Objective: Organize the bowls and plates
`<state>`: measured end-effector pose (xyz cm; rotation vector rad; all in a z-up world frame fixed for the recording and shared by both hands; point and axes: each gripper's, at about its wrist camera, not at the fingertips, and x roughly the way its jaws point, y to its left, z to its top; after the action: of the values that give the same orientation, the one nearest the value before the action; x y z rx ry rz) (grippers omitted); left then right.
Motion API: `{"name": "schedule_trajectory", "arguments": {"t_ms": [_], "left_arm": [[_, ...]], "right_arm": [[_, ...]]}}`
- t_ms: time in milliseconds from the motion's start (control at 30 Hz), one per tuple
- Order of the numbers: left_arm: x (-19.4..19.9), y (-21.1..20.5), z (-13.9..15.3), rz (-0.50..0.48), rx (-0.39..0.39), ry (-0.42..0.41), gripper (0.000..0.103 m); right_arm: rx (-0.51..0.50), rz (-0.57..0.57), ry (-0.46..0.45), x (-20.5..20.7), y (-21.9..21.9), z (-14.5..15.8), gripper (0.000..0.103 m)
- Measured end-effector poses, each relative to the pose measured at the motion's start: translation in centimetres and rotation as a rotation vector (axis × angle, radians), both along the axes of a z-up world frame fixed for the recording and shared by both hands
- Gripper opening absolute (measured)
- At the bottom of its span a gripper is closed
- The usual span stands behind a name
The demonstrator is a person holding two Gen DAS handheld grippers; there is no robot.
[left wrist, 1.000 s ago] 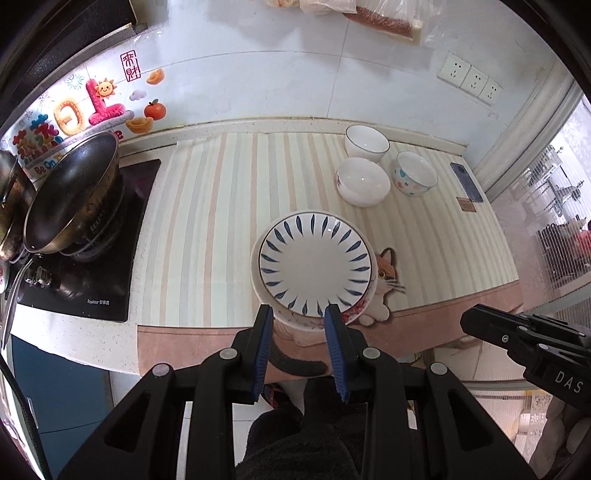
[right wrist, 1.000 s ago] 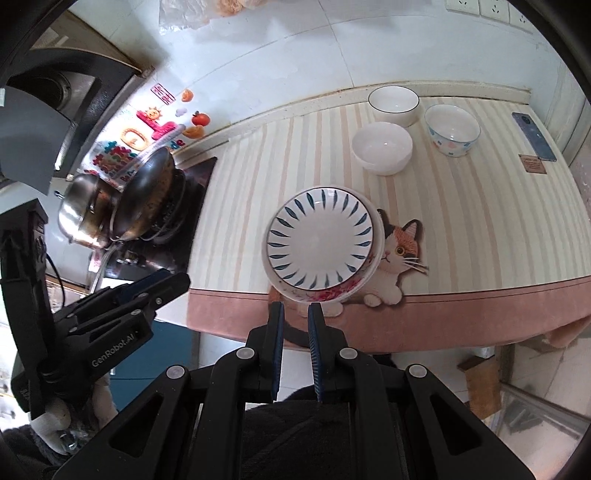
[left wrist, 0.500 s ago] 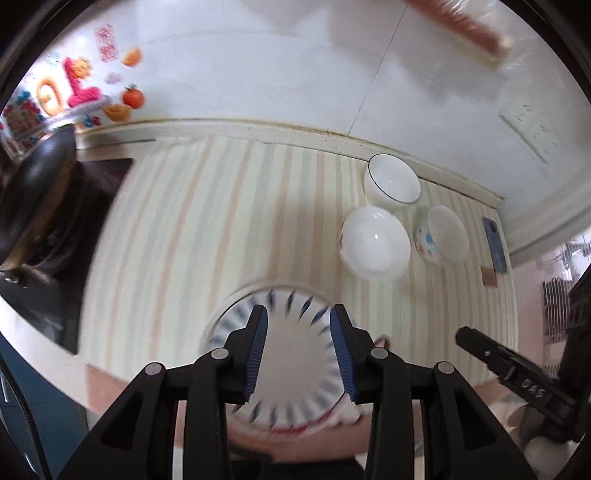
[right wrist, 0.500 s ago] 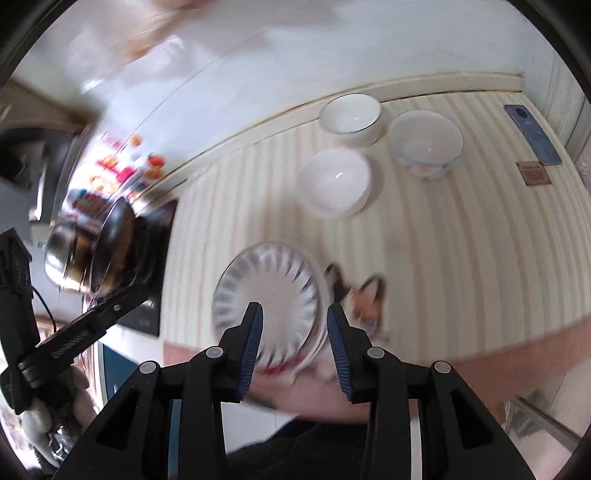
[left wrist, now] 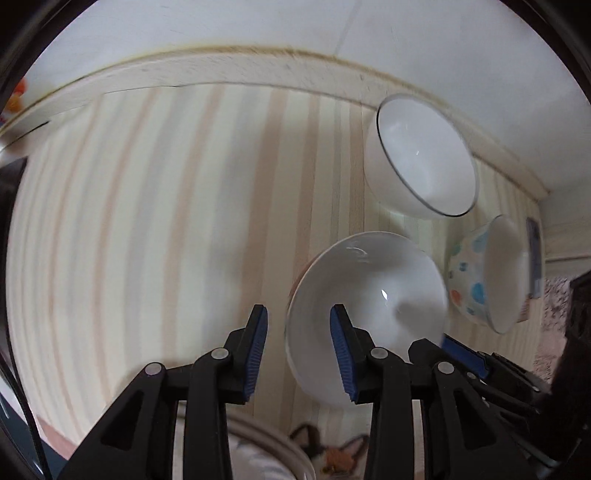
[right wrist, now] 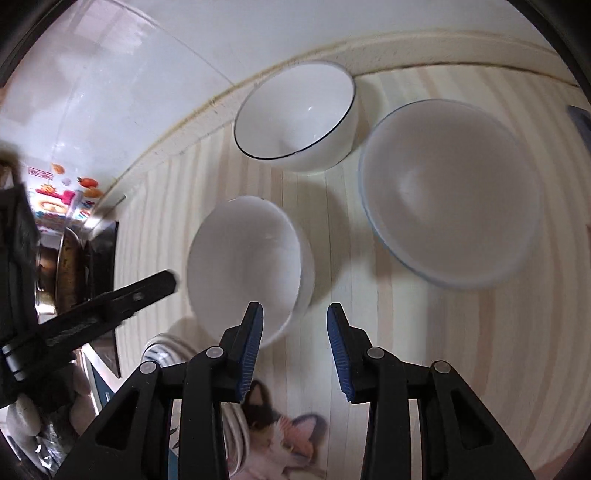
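Observation:
Three bowls stand on the striped mat. A plain white bowl (left wrist: 369, 295) (right wrist: 247, 266) is nearest. My left gripper (left wrist: 298, 347) is open, its two fingers straddling this bowl's left rim. My right gripper (right wrist: 295, 343) is open, its two fingers straddling the same bowl's right rim. A white bowl with a dark rim line (left wrist: 421, 158) (right wrist: 295, 114) stands behind by the wall. A bowl with coloured dots (left wrist: 487, 273) (right wrist: 450, 192) stands to the right. The stacked plates' edge (left wrist: 266, 454) (right wrist: 166, 350) shows near the front.
The striped mat (left wrist: 147, 221) covers the counter up to the tiled wall (left wrist: 221, 29). A stove with pans (right wrist: 70, 258) lies at the left. A cat picture (right wrist: 280, 424) is printed on the mat's front. A phone (left wrist: 533, 236) lies at the far right.
Both grippers have moved forward over the plates to the plain white bowl. The right gripper's jaws have opened wide; the left stays open. The plates have dropped to the bottom edge.

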<state>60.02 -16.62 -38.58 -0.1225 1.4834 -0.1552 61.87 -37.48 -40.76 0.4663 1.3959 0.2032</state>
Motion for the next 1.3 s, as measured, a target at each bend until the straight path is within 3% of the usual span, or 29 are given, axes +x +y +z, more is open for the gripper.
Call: {"name": "schedule_trajectory", "arguments": {"t_ms": [33,100,167,467,767,1000,1300], "left_arm": [[0.2,-0.2,-0.5,-0.008,-0.007,0.006,0.032],[0.2,-0.6,-1.1,-0.009,-0.013,0.007,0.028],[0.0,-0.8,-0.9,-0.012,-0.001,-0.010,0.028],[-3.3,-2.0,2.3,-0.078,-0.018,-0.067,0.028],[-9.0,-4.2,5.5,-0.150,-0.072,-0.079,0.028],[-12.6,-7.0,3.8,-0.214,-0.081,-0.039,0.028],[-14.1,-11.3,0.0,-0.303,-0.022,-0.006,0.028]], "right_arm": [[0.002,0.002,0.010,0.3,0.1,-0.6,0.036],[0.006,0.022,0.026,0.9,0.3,-1.7,0.024],[0.020,0.023,0.039,1.3,0.4,-2.5,0.020],[-0.012,0.040,0.035,0.4,0.8,-2.3,0.017],[-0.003,0.010,0.010,-5.8,-1.0,1.6,0.017],[-0.026,-0.010,0.045,-12.4,-4.1,2.2,0.017],[-0.032,-0.074,0.111,-16.3,-7.4,-1.0,0.017]]}}
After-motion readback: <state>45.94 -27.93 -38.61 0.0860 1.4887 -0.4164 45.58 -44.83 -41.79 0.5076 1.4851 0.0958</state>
